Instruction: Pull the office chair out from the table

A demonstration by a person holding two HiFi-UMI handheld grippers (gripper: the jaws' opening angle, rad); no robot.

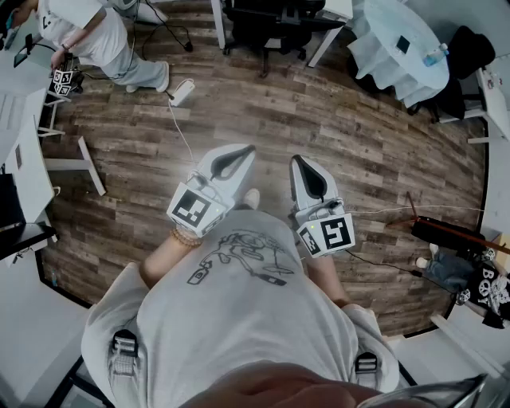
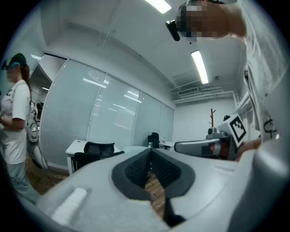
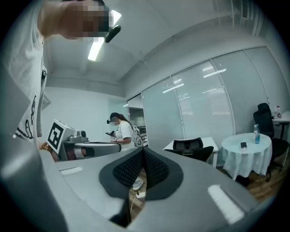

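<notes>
Office chair (image 1: 267, 32) at twelve o'clock, sitting tucked under table (image 1: 339, 9) — untouched; carrying left gripper (image 1: 245, 151), right gripper (image 1: 297, 159) closed, empty; pulling not yet begun.

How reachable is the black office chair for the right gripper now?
Probably not yet: brown wooden floor separates the right gripper from the black office chair, but nothing blocks the way.
</notes>
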